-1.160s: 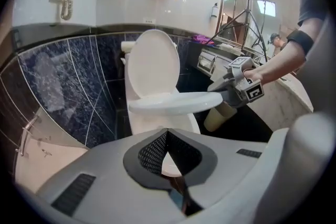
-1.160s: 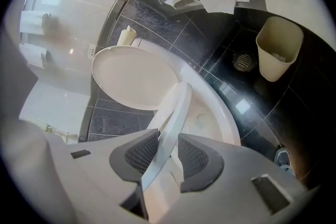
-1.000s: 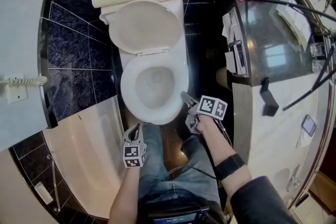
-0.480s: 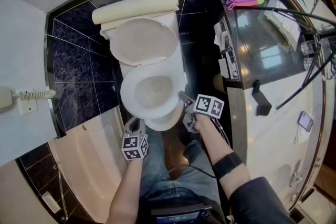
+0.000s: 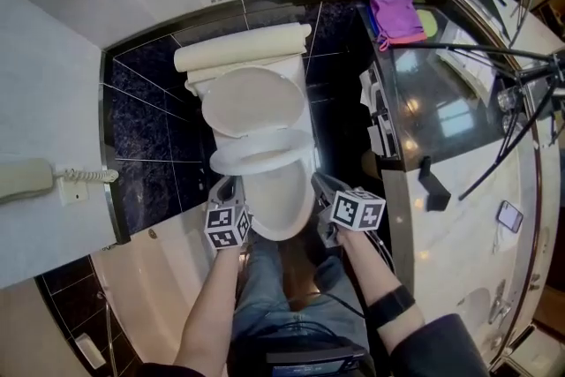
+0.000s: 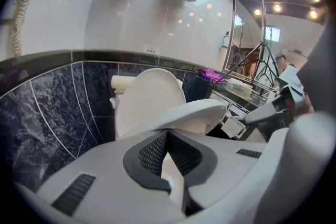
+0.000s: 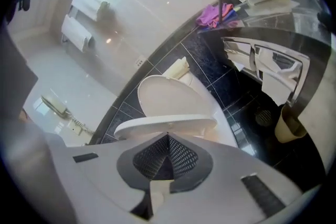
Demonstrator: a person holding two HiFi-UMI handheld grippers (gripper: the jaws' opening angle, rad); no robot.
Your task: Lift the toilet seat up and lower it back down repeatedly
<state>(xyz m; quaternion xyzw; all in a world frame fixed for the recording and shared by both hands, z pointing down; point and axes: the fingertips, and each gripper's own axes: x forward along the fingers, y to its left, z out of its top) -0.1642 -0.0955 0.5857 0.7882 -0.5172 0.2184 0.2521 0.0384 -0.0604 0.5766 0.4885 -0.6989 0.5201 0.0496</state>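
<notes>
The white toilet seat (image 5: 262,156) is tilted partway up off the bowl (image 5: 281,200), in front of the upright lid (image 5: 252,101). My left gripper (image 5: 226,187) is at the seat's left front edge and my right gripper (image 5: 320,181) at its right front edge. In the left gripper view the jaws (image 6: 167,132) meet just under the seat's rim (image 6: 194,115). In the right gripper view the jaws (image 7: 168,135) have just been closing and now meet below the rim (image 7: 165,124) with nothing between them. Whether the tips touch the seat I cannot tell.
A dark counter (image 5: 441,110) with a purple cloth (image 5: 395,18) stands close on the right, tripod legs (image 5: 494,57) over it. A wall phone (image 5: 26,179) hangs on the left and a bathtub (image 5: 168,278) lies at lower left. A waste bin (image 7: 286,126) sits beside the toilet.
The seat lay flat on the bowl; now its front is raised. Both grippers have moved up and forward along the bowl's sides, and the right gripper's jaws have shut.
</notes>
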